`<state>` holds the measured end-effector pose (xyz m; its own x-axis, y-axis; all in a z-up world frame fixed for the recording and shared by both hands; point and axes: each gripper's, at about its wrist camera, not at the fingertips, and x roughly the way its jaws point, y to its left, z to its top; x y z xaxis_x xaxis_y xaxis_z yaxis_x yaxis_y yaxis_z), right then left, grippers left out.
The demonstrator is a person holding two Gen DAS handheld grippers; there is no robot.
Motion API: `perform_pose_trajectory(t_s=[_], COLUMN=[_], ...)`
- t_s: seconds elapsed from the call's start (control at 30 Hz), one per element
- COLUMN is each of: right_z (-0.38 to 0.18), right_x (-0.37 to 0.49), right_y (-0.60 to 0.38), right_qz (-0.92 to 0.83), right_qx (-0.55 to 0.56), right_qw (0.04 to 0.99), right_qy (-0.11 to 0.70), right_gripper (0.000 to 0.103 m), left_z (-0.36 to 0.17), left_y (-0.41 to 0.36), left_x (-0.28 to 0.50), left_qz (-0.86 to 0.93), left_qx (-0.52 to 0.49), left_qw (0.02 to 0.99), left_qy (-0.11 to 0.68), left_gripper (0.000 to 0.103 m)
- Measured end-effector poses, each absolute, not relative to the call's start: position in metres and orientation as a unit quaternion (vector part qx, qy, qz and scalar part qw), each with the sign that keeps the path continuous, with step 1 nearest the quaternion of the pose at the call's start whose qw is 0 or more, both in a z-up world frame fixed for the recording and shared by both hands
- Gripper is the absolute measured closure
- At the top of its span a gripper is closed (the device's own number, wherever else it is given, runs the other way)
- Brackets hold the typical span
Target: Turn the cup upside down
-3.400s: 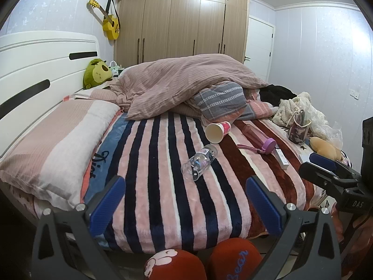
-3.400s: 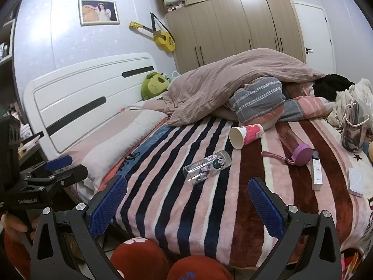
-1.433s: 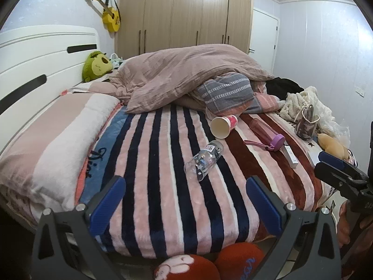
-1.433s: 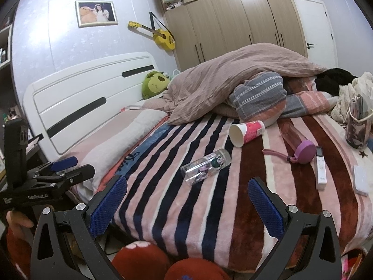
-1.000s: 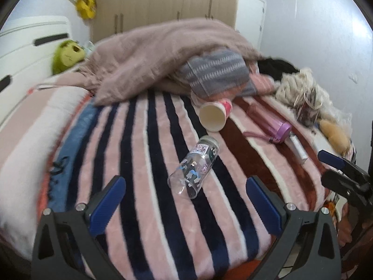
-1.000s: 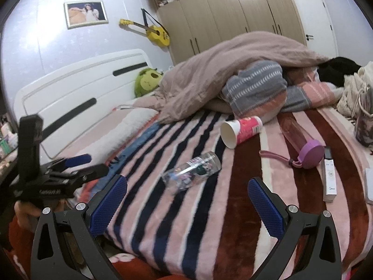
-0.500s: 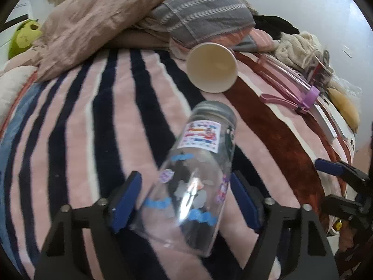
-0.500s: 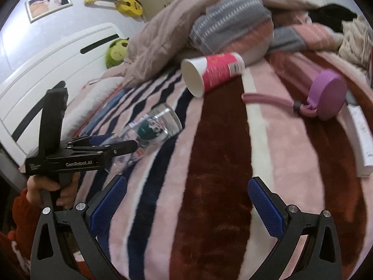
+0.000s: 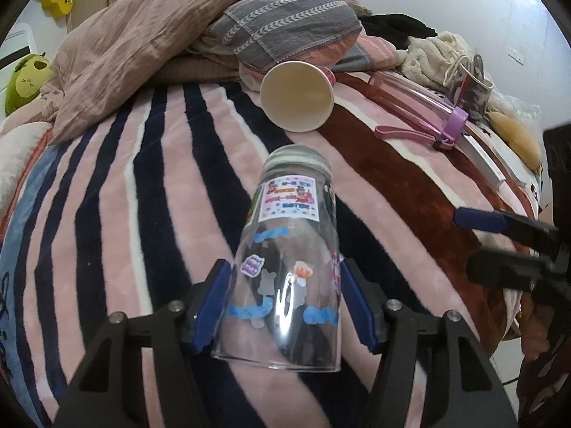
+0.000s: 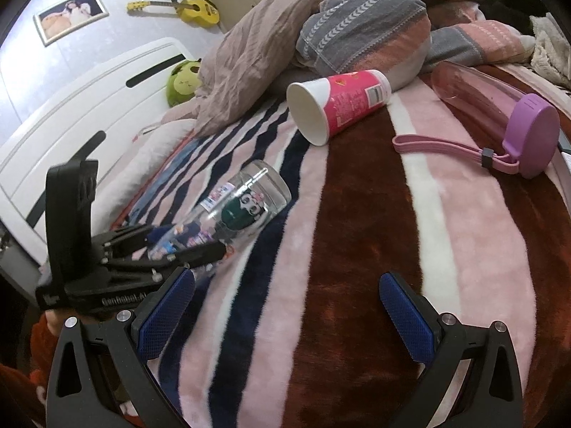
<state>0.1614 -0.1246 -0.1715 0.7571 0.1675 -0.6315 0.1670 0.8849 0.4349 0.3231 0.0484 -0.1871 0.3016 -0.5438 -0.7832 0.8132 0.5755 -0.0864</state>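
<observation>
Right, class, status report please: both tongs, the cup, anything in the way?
Left tongs shut on clear cup, lying on striped blanket. Right tongs open, empty. Paper cup lies just beyond.

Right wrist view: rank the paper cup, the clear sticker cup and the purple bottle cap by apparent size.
1. clear sticker cup and paper cup: look alike; nearness makes ranking unsure.
2. purple bottle cap: smallest.

1. The clear cup's [image 9: 285,267] near end is partly screened by the left tool [image 9: 285,306] in the left wrist view.
2. In the right wrist view the cup's [image 10: 246,199] near half is blurred and hidden behind the left tool [image 10: 178,246].
3. The paper cup's [image 9: 298,96] body is hidden behind its own mouth.
4. The pink bottle's [image 10: 499,107] far end goes under the bedding [image 10: 357,32].
5. The sticker print on the clear cup is too small to read.
</observation>
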Motion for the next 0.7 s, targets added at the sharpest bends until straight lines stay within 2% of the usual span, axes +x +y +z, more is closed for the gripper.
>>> perform_pose_trajectory(t_s=[0.27,0.43,0.53,0.67,0.7], right_z=[-0.163,-0.163,-0.173,-0.194,-0.200], right_x=[0.185,0.212,0.228,0.250,0.256], right_y=[-0.107,-0.082,-0.066,-0.043,-0.037], right_qz=[0.056,0.113,0.144,0.141,0.142], right_qx=[0.281,0.322,0.360,0.373,0.381], right_qw=[0.890,0.856,0.822,0.787,0.776], right_qy=[0.355,0.387,0.417,0.470,0.482], right_gripper=[0.000,0.001,0.011,0.032,0.034], left_z=[-0.188,-0.190,-0.192,-0.195,-0.196], left_y=[0.100,0.143,0.158,0.167,0.168], left_x=[0.310,0.294,0.286,0.283,0.284], left_qz=[-0.434,-0.431,-0.433,-0.438,-0.440], left_qx=[0.131,0.093,0.071,0.047,0.044], left_qw=[0.787,0.788,0.787,0.787,0.787], left_qy=[0.418,0.430,0.433,0.431,0.430], left_gripper=[0.044,0.044,0.044,0.044,0.045])
